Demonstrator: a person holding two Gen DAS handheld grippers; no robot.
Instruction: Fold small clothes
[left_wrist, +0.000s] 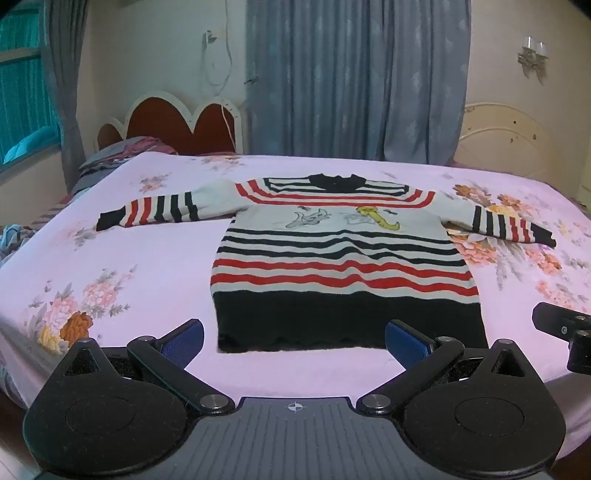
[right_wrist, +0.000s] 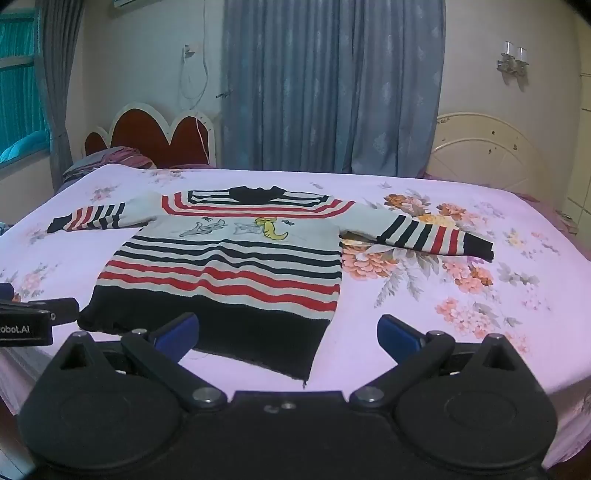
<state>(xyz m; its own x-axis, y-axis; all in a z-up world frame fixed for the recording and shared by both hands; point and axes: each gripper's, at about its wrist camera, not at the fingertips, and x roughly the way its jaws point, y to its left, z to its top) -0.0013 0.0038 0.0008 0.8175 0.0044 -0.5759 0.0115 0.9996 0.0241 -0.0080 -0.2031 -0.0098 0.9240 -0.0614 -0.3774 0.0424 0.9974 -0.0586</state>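
Observation:
A small knitted sweater (left_wrist: 340, 254) with red, black and white stripes lies flat on the bed, sleeves spread to both sides, black hem nearest me. It also shows in the right wrist view (right_wrist: 229, 266). My left gripper (left_wrist: 295, 341) is open and empty, hovering just before the hem. My right gripper (right_wrist: 288, 334) is open and empty, in front of the hem's right corner. The right gripper's edge shows in the left wrist view (left_wrist: 565, 328); the left gripper shows in the right wrist view (right_wrist: 33, 317).
The bed carries a pink floral sheet (left_wrist: 129, 280). A red heart-shaped headboard (left_wrist: 173, 125) and a pile of bedding (left_wrist: 122, 153) are at the far left. Blue curtains (left_wrist: 354, 77) hang behind. A cream headboard (left_wrist: 513, 144) stands at the back right.

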